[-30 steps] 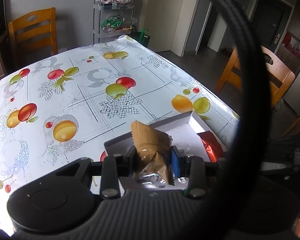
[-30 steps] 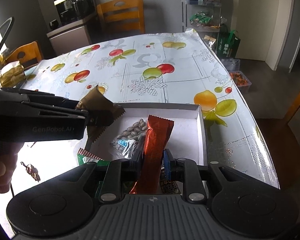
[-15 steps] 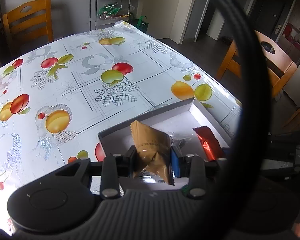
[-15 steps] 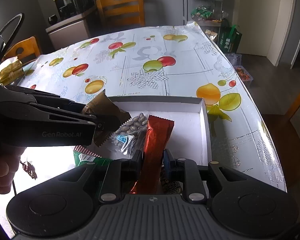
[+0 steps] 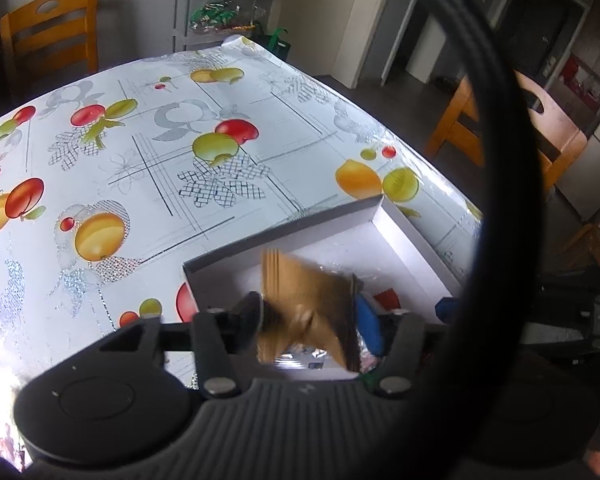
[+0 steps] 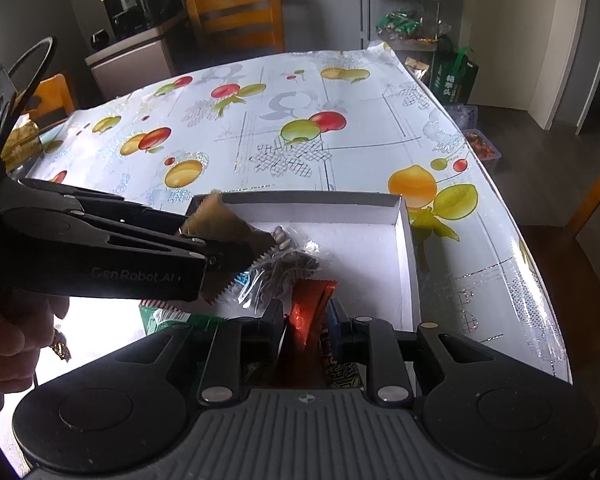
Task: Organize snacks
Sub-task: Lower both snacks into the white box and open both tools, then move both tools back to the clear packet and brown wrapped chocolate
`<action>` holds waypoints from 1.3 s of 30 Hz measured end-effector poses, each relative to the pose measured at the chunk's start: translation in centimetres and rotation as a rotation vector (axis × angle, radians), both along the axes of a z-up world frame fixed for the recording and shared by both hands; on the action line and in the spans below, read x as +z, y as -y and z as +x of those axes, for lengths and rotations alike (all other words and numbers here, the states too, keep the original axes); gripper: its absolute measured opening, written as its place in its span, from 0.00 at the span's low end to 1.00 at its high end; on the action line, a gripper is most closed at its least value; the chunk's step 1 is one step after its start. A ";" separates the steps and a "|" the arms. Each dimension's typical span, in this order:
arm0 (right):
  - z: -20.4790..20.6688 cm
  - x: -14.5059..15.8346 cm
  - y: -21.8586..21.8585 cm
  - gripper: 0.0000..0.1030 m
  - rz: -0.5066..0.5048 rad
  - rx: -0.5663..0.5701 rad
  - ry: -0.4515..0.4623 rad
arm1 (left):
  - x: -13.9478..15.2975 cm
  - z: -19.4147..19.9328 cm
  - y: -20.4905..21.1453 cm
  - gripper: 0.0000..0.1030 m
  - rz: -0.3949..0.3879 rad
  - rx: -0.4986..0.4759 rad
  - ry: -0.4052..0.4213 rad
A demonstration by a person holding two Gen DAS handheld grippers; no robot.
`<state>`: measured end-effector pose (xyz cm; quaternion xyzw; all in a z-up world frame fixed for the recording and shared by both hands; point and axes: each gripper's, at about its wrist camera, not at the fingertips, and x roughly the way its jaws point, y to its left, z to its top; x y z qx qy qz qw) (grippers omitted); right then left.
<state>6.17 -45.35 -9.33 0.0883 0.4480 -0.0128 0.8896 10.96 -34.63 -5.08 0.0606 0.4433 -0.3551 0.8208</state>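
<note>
A white cardboard box (image 5: 284, 232) (image 6: 404, 240) lies on the fruit-print tablecloth. My left gripper (image 5: 308, 318) (image 6: 228, 256) hovers over the box's near left corner and its jaws are opening. A brown snack packet (image 5: 304, 296) (image 6: 220, 224) sits blurred and loose between them, tipping down into the box. My right gripper (image 6: 306, 328) is shut on a red foil packet (image 6: 308, 312) (image 5: 388, 298) above the box's near edge. A clear bag of seeds (image 6: 288, 268) lies inside the box under the brown packet.
A green packet (image 6: 168, 316) lies by the box's near left side, a small wrapper (image 6: 60, 346) further left. A hand (image 6: 4, 336) holds the left gripper. Wooden chairs (image 6: 236, 16) (image 5: 540, 136) stand around the table; a metal rack (image 6: 404, 12) stands behind. A cable loop (image 5: 512, 160) crosses the left wrist view.
The left jaws have spread apart and the brown packet, held firmly before, now slips downward and blurs. The right gripper and its red packet have stayed put.
</note>
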 end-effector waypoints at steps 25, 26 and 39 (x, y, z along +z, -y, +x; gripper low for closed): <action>-0.2 1.8 -1.5 0.34 -0.017 -0.004 0.061 | 2.0 -1.1 -3.6 0.66 -0.014 0.082 0.059; -0.2 1.9 -1.6 0.35 -0.017 -0.003 0.065 | 2.0 -1.1 -3.9 0.66 -0.013 0.088 0.059; 0.3 3.1 -5.7 0.39 -0.011 0.078 0.093 | 2.3 -1.9 -9.6 0.66 0.011 0.185 0.072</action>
